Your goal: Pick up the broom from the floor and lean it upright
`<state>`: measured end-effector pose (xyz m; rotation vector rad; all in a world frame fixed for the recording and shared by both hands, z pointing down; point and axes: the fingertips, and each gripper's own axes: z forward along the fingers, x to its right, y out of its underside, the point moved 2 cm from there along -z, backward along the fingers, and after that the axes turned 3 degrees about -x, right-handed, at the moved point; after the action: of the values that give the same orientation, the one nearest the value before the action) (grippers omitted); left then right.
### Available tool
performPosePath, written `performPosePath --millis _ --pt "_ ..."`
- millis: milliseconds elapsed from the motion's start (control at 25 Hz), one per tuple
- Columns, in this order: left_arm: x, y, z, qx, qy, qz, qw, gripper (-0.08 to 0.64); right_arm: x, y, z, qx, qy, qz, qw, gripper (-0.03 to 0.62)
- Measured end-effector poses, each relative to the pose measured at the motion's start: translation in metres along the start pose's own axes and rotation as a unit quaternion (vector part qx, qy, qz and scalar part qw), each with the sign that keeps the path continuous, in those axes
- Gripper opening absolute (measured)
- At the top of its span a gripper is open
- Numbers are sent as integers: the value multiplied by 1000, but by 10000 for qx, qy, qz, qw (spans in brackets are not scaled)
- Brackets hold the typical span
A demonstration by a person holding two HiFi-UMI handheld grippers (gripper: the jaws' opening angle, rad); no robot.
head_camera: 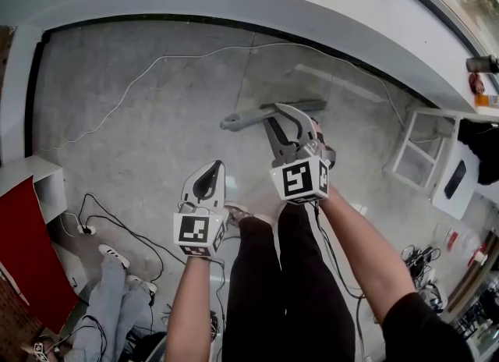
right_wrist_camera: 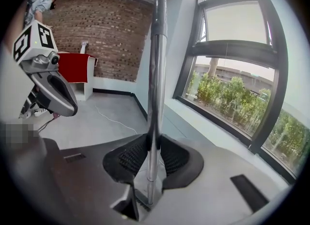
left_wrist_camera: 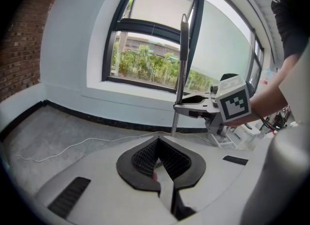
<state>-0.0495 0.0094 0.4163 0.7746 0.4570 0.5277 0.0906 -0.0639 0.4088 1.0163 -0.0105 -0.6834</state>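
Observation:
The broom's metal handle [right_wrist_camera: 156, 73] stands upright, and my right gripper [right_wrist_camera: 154, 147] is shut on it, a pad pressing on each side. In the left gripper view the handle [left_wrist_camera: 183, 59] rises in front of the window, with the right gripper [left_wrist_camera: 182, 106] clamped round it from the right. From the head view the handle [head_camera: 243, 119] shows foreshortened, crossing the right gripper [head_camera: 279, 112] over the grey floor. The broom's head is hidden from me. My left gripper [head_camera: 211, 168] hangs to the left of the broom, apart from it. Its jaws [left_wrist_camera: 157, 142] are shut with nothing between them.
A thin white cable [head_camera: 156, 62] trails over the grey floor toward the white window wall [head_camera: 312, 9]. A white rack [head_camera: 415, 150] stands at the right. At the left is a red panel [head_camera: 22, 253]. Another person's legs [head_camera: 117, 290] and black cables [head_camera: 117, 228] lie near my feet.

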Motion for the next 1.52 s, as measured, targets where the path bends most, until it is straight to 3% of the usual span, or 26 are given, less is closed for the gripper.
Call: performPosePath --millis 1520 --pt "15 -4 -6 -17 46 85 10000 3 3 3 -27 23 235 -174 9996 118"
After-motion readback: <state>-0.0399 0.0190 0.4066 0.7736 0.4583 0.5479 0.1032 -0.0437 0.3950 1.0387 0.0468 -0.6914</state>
